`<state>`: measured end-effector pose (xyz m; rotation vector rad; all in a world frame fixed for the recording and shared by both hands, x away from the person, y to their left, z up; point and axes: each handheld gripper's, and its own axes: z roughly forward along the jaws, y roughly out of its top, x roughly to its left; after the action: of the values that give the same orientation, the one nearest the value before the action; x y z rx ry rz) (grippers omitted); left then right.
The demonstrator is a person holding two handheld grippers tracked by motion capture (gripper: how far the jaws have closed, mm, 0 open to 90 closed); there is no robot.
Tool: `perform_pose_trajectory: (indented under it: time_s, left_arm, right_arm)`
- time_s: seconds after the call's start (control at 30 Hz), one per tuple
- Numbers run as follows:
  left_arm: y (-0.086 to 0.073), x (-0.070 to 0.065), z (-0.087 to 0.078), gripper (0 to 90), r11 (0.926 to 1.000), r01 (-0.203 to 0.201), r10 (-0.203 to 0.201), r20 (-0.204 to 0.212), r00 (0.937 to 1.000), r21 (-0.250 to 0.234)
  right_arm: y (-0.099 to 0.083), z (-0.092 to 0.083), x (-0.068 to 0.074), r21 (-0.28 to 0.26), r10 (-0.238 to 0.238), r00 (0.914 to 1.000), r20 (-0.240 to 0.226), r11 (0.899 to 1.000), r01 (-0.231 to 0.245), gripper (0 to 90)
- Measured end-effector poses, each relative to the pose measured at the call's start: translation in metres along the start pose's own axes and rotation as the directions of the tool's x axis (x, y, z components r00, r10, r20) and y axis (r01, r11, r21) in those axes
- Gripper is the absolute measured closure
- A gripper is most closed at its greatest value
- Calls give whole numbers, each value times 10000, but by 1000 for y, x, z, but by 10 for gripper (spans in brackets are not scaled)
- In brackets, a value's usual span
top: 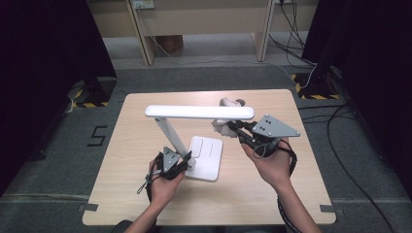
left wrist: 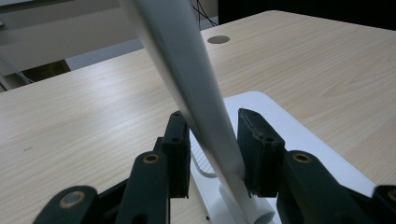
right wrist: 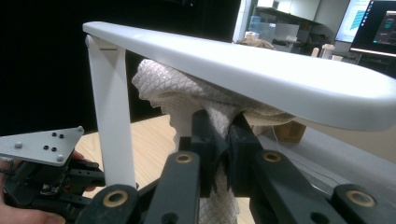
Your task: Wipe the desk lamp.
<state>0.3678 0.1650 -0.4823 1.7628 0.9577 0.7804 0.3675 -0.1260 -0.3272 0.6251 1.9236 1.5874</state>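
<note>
2 grippers work on a white desk lamp (top: 206, 158) standing at the middle of the table (top: 301, 194) in the high view. At lower centre-left the left gripper (top: 187, 159) is clamped on the lamp's slanted arm (left wrist: 187, 74) just above the base; in the left gripper view the black jaws sit on either side of that arm, pressing it. At centre-right the right gripper (top: 228, 125) pinches a white cloth (right wrist: 187, 100), bunched up against the underside of the lamp head (top: 199, 112); in the right gripper view the cloth is squeezed between the jaws, with the head passing above. A small pale thing (top: 232, 102) lies beyond the head near the table's far edge, too small to identify. Bare wood lies open toward the lower frame and both sides. Black cables (top: 350, 145) trail over the floor at right, and wooden furniture legs (top: 141, 39) stand at upper centre.
</note>
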Motion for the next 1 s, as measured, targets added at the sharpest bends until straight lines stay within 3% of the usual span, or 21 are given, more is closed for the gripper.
perform_pose_trajectory:
  time_s: [0.73,1.0]
  left_arm:
    - [0,-1,0,655,10000,-52,52,-53,10000,9]
    - [0,-1,0,655,10000,-52,52,-48,10000,-11]
  right_arm:
    - [-1,4,6,-48,202,9998,-73,9998,-202,841]
    - [-1,6,8,-108,60,10000,-74,9999,-61,841]
